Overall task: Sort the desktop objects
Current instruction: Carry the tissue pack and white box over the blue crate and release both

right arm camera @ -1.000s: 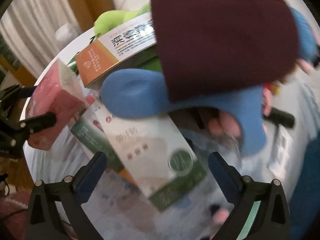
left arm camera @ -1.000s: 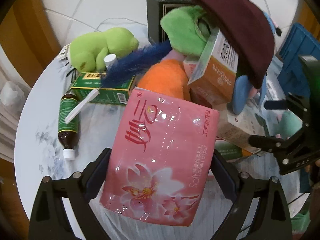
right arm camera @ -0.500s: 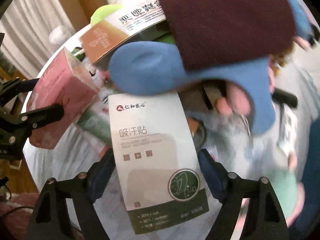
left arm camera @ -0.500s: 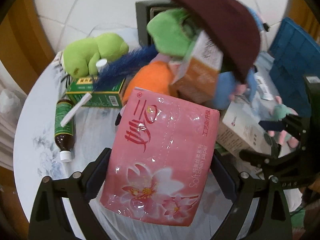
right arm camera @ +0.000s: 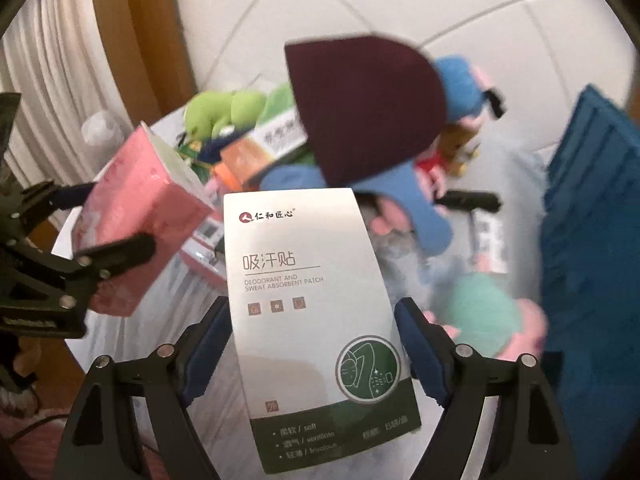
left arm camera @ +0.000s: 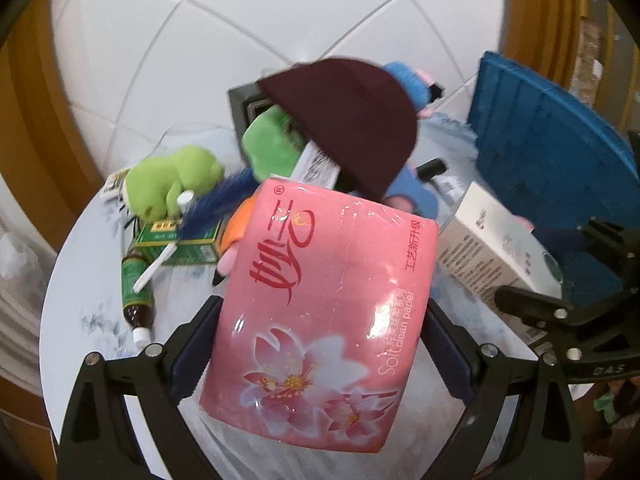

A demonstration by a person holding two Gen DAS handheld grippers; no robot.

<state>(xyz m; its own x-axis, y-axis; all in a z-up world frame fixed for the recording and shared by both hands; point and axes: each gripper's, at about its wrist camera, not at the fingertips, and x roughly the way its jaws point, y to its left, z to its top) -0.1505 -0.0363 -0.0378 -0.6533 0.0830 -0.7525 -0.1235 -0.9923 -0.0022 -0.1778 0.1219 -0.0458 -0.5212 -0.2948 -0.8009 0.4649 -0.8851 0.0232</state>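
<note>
Left wrist view: the left gripper (left arm camera: 320,344) squeezes a pink tissue pack (left arm camera: 324,300) between its two blue pads, and the pack is up in the air over the white round table (left arm camera: 92,300). Off to its right, the right gripper (left arm camera: 568,292) grips a white and green patch box (left arm camera: 492,248), also lifted above the table. Both point toward the pile of things in the middle. There a dark red hat (left arm camera: 352,120) sits on top of a green plush toy (left arm camera: 268,148). A brown bottle (left arm camera: 136,284) lies flat on the table near a green box (left arm camera: 180,240). A blue crate (left arm camera: 552,152) stands at the right side.
</note>
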